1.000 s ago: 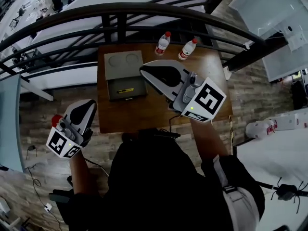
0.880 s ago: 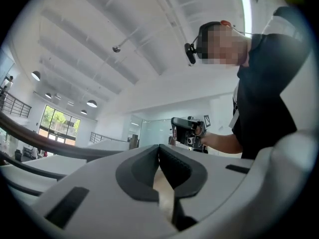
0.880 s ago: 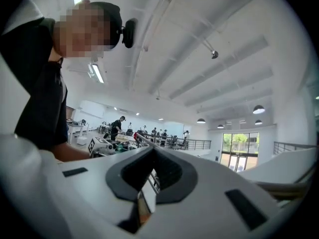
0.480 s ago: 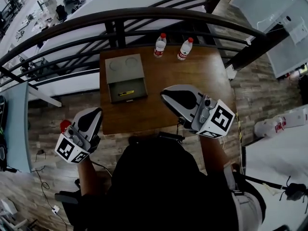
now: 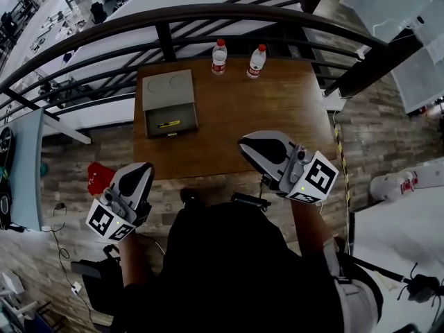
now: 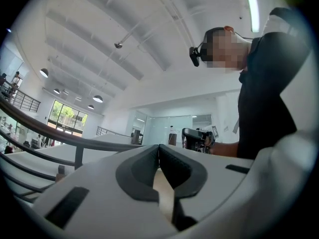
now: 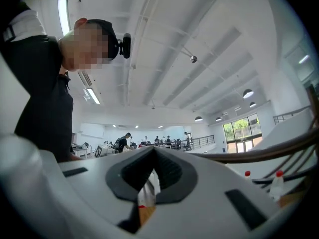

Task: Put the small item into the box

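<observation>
A grey box (image 5: pixel 168 92) stands at the far left of the brown wooden table (image 5: pixel 277 103). Its front compartment is open, and a small yellow item (image 5: pixel 168 124) lies inside it. My right gripper (image 5: pixel 244 144) hovers over the table's near edge, well to the right of the box, jaws shut and empty. My left gripper (image 5: pixel 141 170) hangs off the table's near left corner, over the floor, also shut and empty. In the left gripper view, the left gripper (image 6: pixel 159 148) points up at the ceiling; so does the right gripper (image 7: pixel 153 150) in its own view.
Two plastic bottles with red caps (image 5: pixel 219 55) (image 5: pixel 256 60) stand at the table's far edge. A dark railing (image 5: pixel 208 16) runs behind the table. A red object (image 5: pixel 99 177) lies on the wooden floor left of my left gripper.
My right gripper has drawn back from above the box to the table's near edge. The left gripper has dropped slightly toward me.
</observation>
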`<state>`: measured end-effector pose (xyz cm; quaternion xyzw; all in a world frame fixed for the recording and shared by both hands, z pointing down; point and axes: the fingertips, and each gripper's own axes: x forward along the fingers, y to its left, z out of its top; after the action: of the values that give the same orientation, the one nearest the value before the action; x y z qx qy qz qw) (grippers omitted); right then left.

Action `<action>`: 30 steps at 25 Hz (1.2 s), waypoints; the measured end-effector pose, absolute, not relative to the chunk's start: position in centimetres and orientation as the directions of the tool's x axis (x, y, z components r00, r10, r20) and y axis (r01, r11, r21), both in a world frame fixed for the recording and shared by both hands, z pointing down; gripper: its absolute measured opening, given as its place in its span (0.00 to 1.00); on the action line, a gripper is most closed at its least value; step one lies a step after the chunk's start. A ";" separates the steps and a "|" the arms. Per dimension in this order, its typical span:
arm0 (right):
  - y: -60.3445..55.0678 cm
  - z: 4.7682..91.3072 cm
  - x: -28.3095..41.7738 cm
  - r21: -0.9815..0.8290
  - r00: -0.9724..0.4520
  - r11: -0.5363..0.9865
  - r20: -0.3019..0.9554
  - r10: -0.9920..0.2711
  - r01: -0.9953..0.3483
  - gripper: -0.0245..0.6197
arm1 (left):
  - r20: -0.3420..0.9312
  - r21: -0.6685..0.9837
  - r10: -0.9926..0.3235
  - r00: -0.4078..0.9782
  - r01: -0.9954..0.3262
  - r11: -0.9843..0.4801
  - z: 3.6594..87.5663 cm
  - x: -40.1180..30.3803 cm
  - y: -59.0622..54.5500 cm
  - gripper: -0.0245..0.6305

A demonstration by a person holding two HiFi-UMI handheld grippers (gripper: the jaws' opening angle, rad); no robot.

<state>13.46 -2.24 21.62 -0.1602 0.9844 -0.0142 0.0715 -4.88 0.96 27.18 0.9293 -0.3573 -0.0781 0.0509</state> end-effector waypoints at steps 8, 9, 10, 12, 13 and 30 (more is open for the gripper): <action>1.5 24.4 17.6 -0.125 -0.955 0.959 -0.126 -0.270 -0.254 0.05 | -0.059 0.187 -0.672 0.738 -0.654 -0.733 28.6 2.0 5.5 0.06; 2.0 24.8 17.9 -0.137 -0.957 0.960 -0.127 -0.260 -0.243 0.05 | -0.053 0.194 -0.672 0.738 -0.653 -0.732 28.9 2.8 6.0 0.06; 2.5 25.1 18.4 -0.150 -0.959 0.961 -0.129 -0.251 -0.232 0.05 | -0.046 0.200 -0.670 0.741 -0.650 -0.733 29.2 3.6 6.4 0.06; 3.2 26.1 19.4 -0.176 -0.962 0.960 -0.130 -0.242 -0.217 0.05 | -0.038 0.211 -0.662 0.748 -0.642 -0.737 29.6 5.4 7.0 0.06; 3.5 26.6 19.8 -0.188 -0.962 0.959 -0.129 -0.240 -0.214 0.05 | -0.036 0.215 -0.657 0.753 -0.636 -0.741 29.8 6.3 7.2 0.06; 6.4 28.2 21.7 -0.201 -0.977 0.967 -0.113 -0.183 -0.158 0.05 | -0.035 0.240 -0.583 0.812 -0.559 -0.794 30.7 12.8 9.3 0.06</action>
<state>21.66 6.42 28.24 -0.0860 0.9895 -0.0961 0.0653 12.84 9.32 30.65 0.9455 -0.3018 -0.0535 0.1098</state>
